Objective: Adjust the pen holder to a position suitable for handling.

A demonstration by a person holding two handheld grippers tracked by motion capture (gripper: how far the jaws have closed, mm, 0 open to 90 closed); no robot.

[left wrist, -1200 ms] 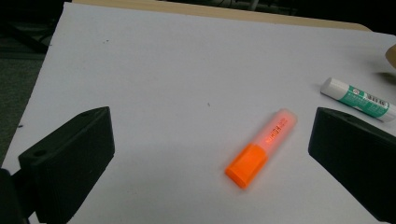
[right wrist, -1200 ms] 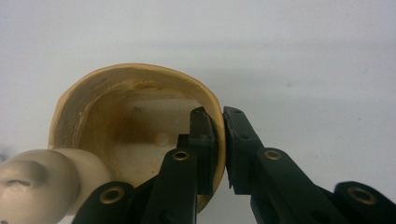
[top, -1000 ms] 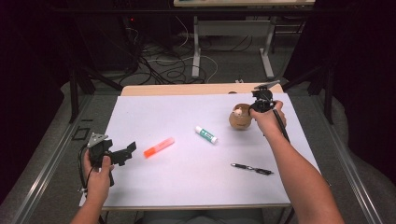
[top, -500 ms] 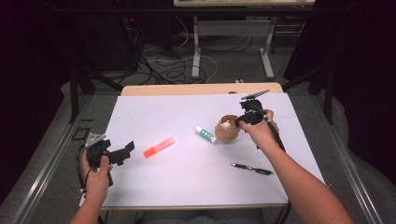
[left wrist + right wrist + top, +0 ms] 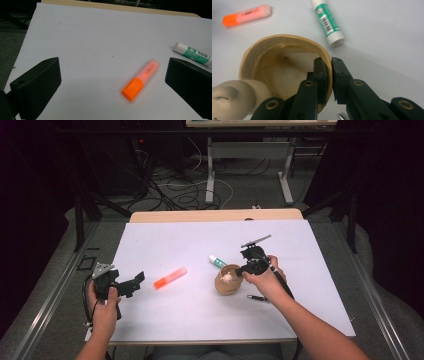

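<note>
Fingers (image 5: 322, 75) pinch cup (image 5: 274, 47) rim | cream lump (image 5: 234, 97) inside

High view: looked forward and down from above your side. Left gripper view: sat low, near the orange highlighter (image 5: 140, 82) ahead of your left gripper (image 5: 131, 283). Right gripper view: close over the cup (image 5: 284, 53). All shared highlighter and glue stick (image 5: 326, 22).

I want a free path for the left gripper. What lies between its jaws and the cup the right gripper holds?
In the high view, the orange highlighter lies between the left gripper and the cup; otherwise bare white sheet.
</note>
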